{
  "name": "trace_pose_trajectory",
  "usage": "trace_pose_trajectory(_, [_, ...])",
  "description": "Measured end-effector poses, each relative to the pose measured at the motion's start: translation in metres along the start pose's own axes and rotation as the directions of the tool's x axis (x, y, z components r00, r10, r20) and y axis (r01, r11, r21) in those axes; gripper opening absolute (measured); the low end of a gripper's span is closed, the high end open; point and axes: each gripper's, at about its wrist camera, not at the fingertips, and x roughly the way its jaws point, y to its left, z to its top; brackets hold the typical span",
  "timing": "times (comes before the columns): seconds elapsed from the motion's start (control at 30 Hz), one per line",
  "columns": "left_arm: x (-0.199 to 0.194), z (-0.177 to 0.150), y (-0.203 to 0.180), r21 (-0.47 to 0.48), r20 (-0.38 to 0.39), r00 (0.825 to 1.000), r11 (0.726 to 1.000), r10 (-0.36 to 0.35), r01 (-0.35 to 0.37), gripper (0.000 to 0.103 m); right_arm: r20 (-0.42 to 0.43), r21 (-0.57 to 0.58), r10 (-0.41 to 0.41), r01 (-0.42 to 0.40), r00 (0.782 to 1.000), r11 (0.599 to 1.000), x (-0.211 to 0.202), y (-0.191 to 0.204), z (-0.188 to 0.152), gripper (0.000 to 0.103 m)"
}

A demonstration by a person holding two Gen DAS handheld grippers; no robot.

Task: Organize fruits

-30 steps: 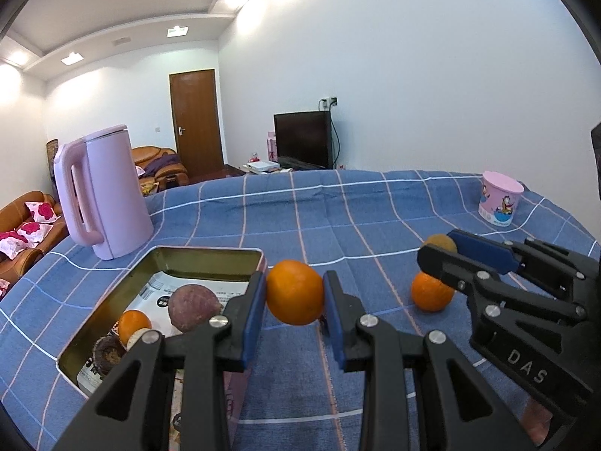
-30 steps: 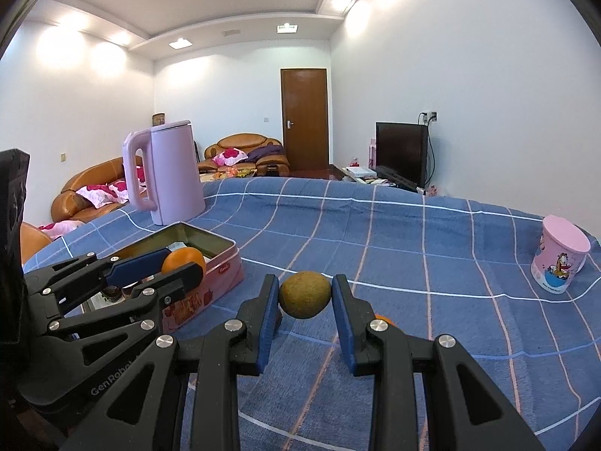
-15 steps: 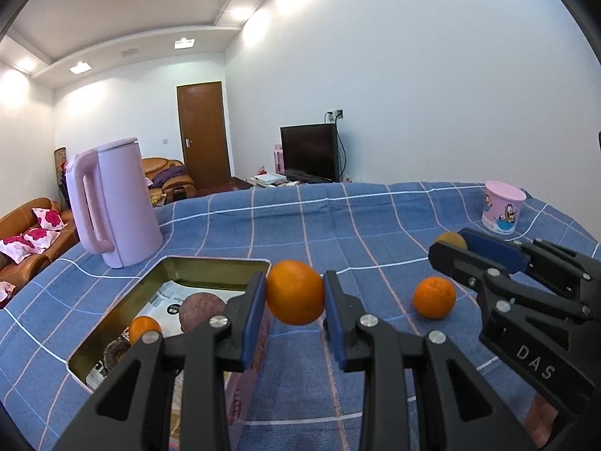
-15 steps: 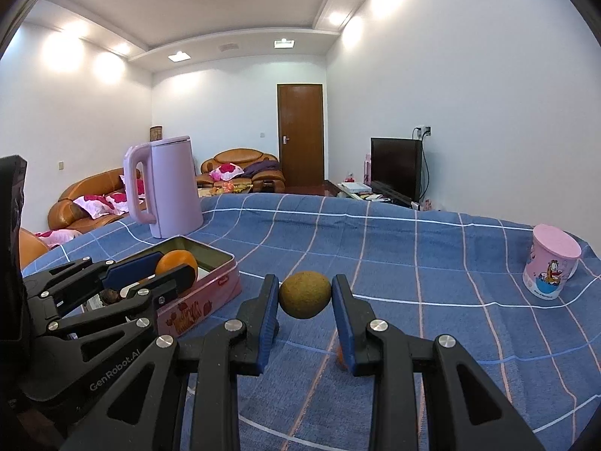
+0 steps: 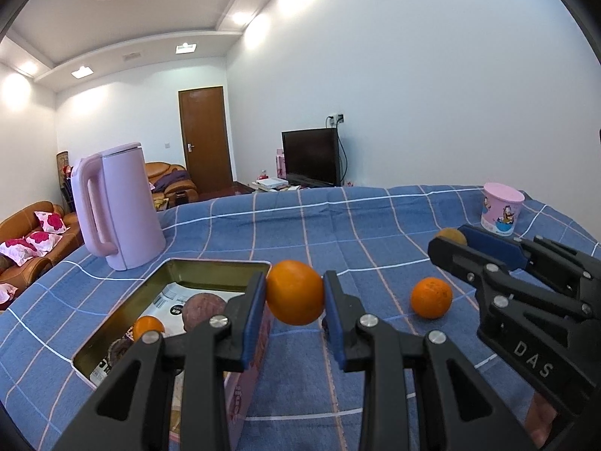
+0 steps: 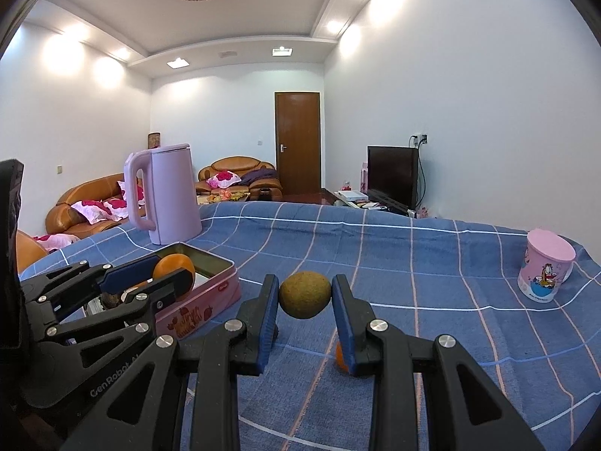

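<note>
- An orange (image 5: 295, 292) is held clamped between the blue pads of the left claw (image 5: 295, 302), lifted clear of the blue checked cloth (image 5: 338, 225) that covers the worktop.
- A brownish-green round fruit (image 6: 305, 294), of a kind that cannot be told for certain, is gripped in the same way by the right claw (image 6: 305, 302), also clear of the cloth.
- The step in hand is judged to be the carrying of both fruits toward the open tin (image 5: 210, 263), which lies just left of the left claw and holds a small orange fruit (image 5: 148, 327), a purplish round fruit (image 5: 204, 310) and a printed packet.
- One loose orange (image 5: 431, 297) is left on the cloth between the two claws; the task is therefore judged partly done.
- For the next move, the held orange must be brought leftward over the tin's near rim, lowered into a free spot beside the purplish fruit, and only then released.
- The right claw's fruit would have to be brought across afterwards, so that the two claws are not crowded over the tin.
- The pink kettle (image 5: 116, 203) behind the tin and the pink cartoon cup (image 5: 502, 208) at the far right are well apart from the path.
</note>
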Motion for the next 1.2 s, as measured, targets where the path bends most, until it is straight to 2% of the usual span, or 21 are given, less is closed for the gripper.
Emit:
trace_pose_trajectory(0.4, [-0.004,-0.004,0.015,-0.031,-0.033,0.999,0.999,-0.006,0.005,0.032,-0.025,-0.014,0.013,-0.013,1.0,1.0,0.0,0.013,0.0,0.031])
trace_pose_trajectory(1.2, [-0.002,-0.011,0.067,-0.086,-0.084,0.992,0.991,0.092,-0.1,0.032,-0.06,-0.056,0.119,-0.123,0.991,0.991,0.021,0.064,0.002,0.031])
